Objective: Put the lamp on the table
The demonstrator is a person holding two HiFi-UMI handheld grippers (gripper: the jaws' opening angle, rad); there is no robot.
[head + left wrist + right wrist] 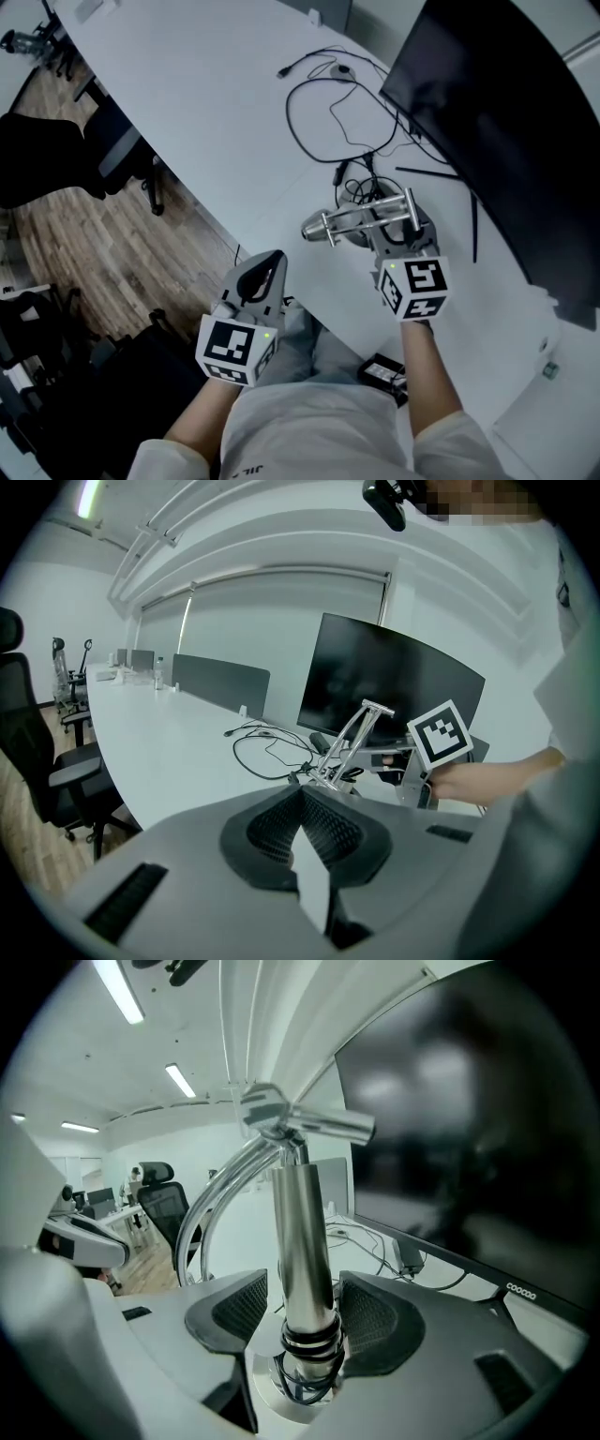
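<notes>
Curving from far left to near right: white worktop, far half bare, plenty of open room there. Walled off on the right by a dark monitor. Wooden floor and black office chair past the near edge. Chrome lamp standing on the worktop, close to the front edge, just left of the monitor. Right claw spread wide, lamp post between its pads, no squeeze seen. Left claw closed on nothing, held off the worktop edge. Black cable looped behind the lamp.
</notes>
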